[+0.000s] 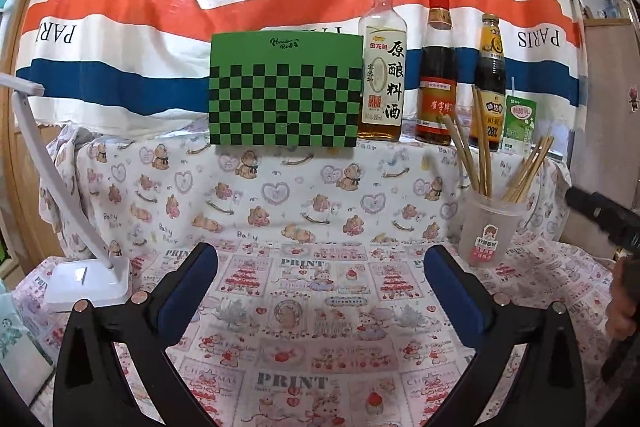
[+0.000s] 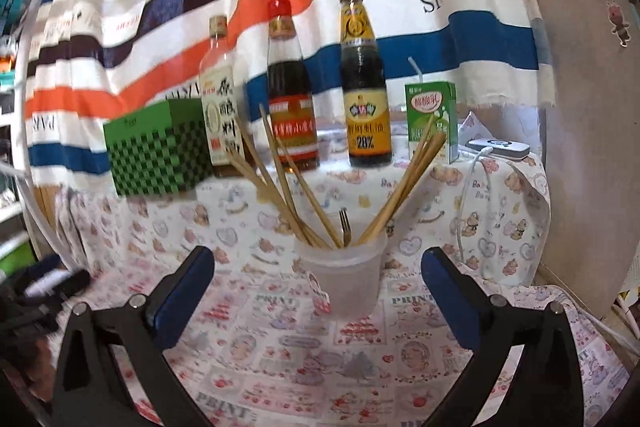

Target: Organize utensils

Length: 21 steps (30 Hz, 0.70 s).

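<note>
The hanging cloth backdrop (image 1: 160,7) carries white, orange, blue and dark brown stripes, while the box standing before it (image 1: 285,91) is green with a black checkerboard. A frosted translucent plastic cup (image 2: 342,275) holds tan wooden chopsticks (image 2: 280,179), and the printed tablecloth (image 1: 312,307) shows pink-red pictures on white.

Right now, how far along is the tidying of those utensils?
Done, it seems: the chopsticks and a fork already stand in the plastic cup. In hand: nothing; the left gripper and right gripper are both open and empty. Left: I see no loose utensils on the tablecloth, so little or nothing appears to remain.
</note>
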Tool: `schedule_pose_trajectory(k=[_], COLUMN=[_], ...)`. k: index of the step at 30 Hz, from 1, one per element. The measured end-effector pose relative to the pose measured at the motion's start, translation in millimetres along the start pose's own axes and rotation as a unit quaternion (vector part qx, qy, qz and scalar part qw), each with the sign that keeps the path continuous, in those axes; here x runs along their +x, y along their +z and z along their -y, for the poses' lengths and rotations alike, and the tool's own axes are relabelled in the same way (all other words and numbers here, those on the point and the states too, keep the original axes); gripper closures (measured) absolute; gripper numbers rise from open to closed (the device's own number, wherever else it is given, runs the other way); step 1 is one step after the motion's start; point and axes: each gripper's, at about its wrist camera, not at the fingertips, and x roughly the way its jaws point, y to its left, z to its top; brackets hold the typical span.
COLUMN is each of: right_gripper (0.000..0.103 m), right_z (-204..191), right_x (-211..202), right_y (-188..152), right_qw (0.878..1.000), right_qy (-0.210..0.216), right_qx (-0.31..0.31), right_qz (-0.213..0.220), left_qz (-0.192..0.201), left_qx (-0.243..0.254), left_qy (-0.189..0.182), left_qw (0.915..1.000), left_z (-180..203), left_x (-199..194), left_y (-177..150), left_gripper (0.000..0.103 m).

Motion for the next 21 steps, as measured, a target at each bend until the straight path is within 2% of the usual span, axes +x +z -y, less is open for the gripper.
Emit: schedule_pose_trajectory(k=[5,10,15,21], right_gripper=[0.0,0.0,0.0,0.0], right_z=[-10.3,-17.7,-17.6,-18.6], right_x=[-0.2,-1.8,0.5,10.1], right_y=[-8.1,-14.2,-14.0,-16.7], right_qw=[1.0,0.999,0.999,0.999], right_qy=[-0.012,-0.014,-0.013,-0.014], right_qx=[-0.028,-0.045,-0.039,-0.04], right_qz=[0.008,0.013,0.004,-0.024], left_qz=[-0.001,-0.003,-0.002,-0.001], left_qx=[0.026,0.017,0.024,0.022], left_qy=[0.006,0.012,0.004,0.017], left_qw=[0.9997,0.9998,0.9997,0.9996], left_z=[10.4,7.0,9.6,8.6], left_x=[-0.6,0.4,-0.9,-1.4], left_y=[-1.0,-0.3,-1.0,-1.2], left_gripper=[0.001,0.001,0.001,0.001])
